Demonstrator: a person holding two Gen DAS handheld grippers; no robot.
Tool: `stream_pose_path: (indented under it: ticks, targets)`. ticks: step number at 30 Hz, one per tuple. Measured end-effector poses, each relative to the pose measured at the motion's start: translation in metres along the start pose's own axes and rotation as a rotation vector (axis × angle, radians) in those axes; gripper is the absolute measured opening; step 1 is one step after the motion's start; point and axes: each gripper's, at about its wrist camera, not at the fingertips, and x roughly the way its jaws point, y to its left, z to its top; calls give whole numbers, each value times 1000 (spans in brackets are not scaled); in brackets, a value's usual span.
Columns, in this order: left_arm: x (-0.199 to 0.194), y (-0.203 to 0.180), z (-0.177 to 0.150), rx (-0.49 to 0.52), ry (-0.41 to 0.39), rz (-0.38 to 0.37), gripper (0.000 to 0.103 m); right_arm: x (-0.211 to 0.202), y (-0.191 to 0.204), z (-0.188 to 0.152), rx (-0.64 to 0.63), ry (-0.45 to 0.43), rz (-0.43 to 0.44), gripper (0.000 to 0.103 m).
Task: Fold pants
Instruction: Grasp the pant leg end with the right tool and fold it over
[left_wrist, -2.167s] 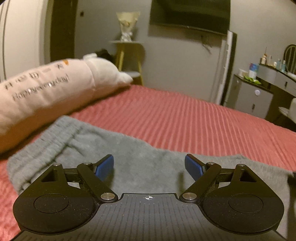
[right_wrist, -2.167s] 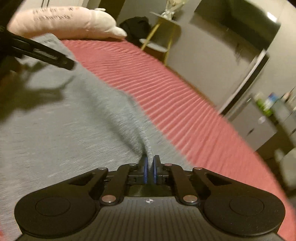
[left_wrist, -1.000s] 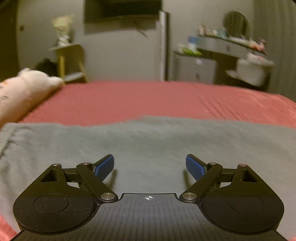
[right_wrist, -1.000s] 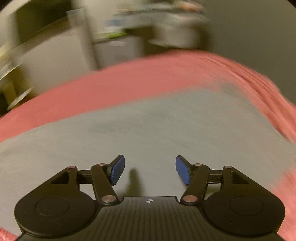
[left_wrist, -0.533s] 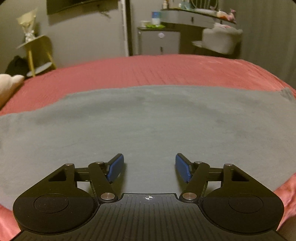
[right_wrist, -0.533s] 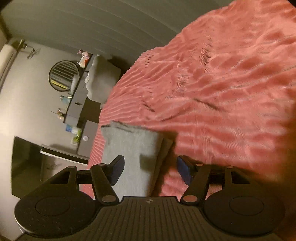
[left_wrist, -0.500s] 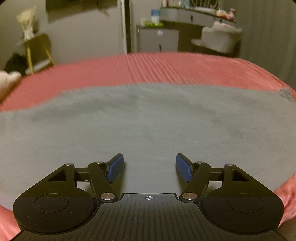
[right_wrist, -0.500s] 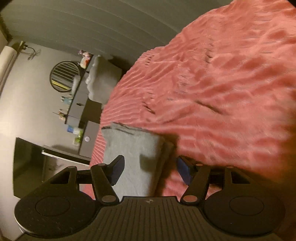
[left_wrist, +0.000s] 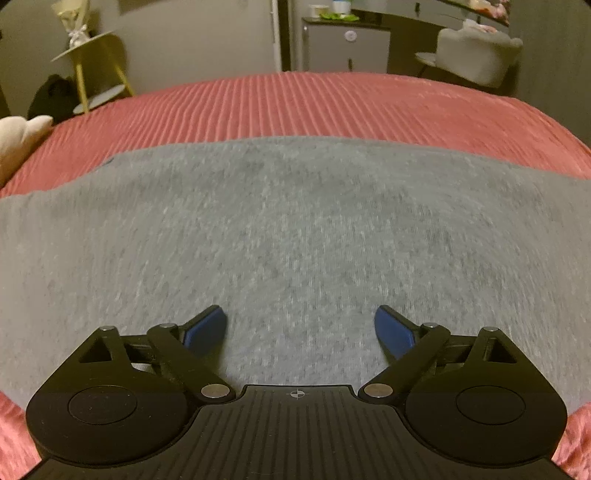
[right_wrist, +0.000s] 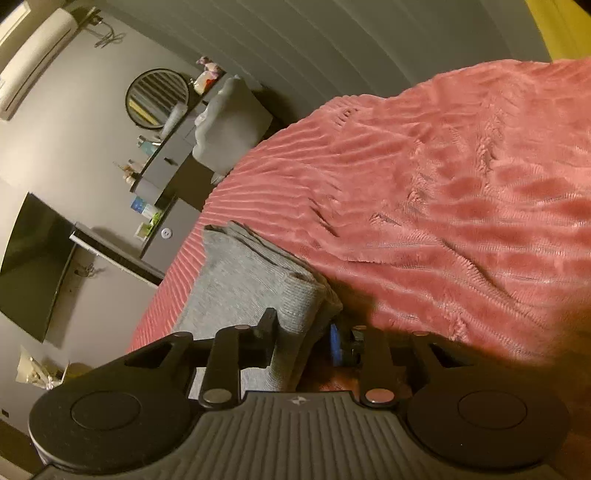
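Grey knit pants (left_wrist: 295, 221) lie flat on the red bedspread (left_wrist: 295, 103); left gripper (left_wrist: 301, 328) gapes, its jaws just widened, while right gripper (right_wrist: 304, 343) has just clamped their stacked cuffs (right_wrist: 295, 295).

Bed (left_wrist: 332, 107): covered by a red ribbed bedspread that fills the middle band of the left wrist view and the right half of the right wrist view, where it is creased.
Pants (left_wrist: 295, 229): grey, lying flat on the bedspread across the centre of the left wrist view; in the right wrist view (right_wrist: 243, 280) the stacked leg ends lie at lower centre.
Pillow (left_wrist: 18, 136): cream, on the bed at the left edge of the left wrist view.
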Motion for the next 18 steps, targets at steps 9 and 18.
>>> stream_pose_path:
  ticks: [9,18]
  targets:
    - [-5,7,0,10,13,-13,94,-15,50,-2,-172,-63,-71,15]
    - [-20,30,-9,24,3,-27,94,-21,61,-6,-166,-68,-116,14]
